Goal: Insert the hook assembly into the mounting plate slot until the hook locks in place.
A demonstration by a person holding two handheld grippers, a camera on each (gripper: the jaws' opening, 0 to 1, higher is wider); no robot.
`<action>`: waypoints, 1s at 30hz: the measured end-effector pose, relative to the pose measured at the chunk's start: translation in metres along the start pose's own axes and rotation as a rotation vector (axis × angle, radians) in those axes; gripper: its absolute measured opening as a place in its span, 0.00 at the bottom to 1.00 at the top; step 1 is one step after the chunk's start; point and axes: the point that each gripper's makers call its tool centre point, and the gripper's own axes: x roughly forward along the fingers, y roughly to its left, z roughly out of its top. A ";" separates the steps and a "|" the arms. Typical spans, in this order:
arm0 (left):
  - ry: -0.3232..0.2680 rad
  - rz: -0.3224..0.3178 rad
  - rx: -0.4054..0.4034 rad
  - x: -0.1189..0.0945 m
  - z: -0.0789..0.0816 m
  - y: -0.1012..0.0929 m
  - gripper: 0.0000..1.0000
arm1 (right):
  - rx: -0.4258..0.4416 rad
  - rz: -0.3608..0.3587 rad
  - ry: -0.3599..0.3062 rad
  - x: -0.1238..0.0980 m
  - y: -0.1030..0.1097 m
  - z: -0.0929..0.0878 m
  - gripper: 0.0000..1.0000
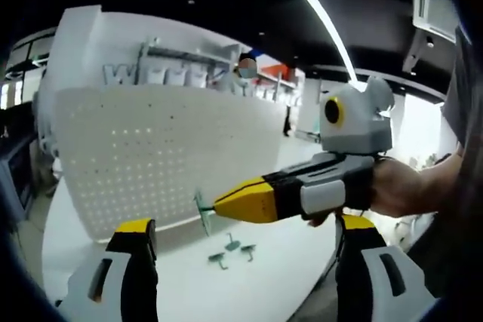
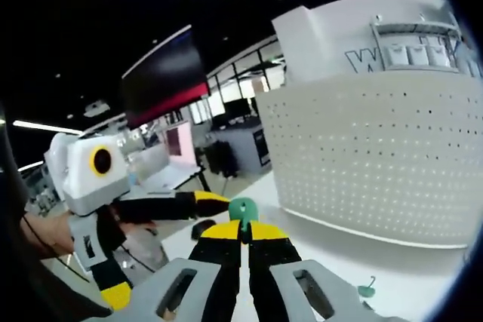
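While right gripper (image 2: 243, 233) clamps green hook (image 2: 243, 210), pegboard (image 1: 158, 156) upright — spare hooks (image 1: 232, 250) on table (image 1: 256, 284).

left gripper (image 1: 245, 250): jaws held wide apart, nothing between the fingertips
right gripper (image 2: 243, 225): jaws pinched together, gripped by a hand (image 1: 396, 186)

Both views look low across the white table (image 1: 181, 284) toward the nearby pegboard (image 1: 158, 156), from opposite sides.
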 end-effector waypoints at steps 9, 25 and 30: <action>-0.009 0.011 -0.029 -0.006 0.001 0.004 1.00 | -0.035 -0.051 -0.029 -0.002 -0.021 0.010 0.00; 0.004 0.051 -0.015 -0.009 -0.001 0.011 1.00 | -0.074 -0.301 -0.129 -0.028 -0.111 0.041 0.00; 0.016 0.050 0.016 -0.007 -0.003 0.009 1.00 | -0.100 -0.375 -0.159 -0.034 -0.139 0.055 0.00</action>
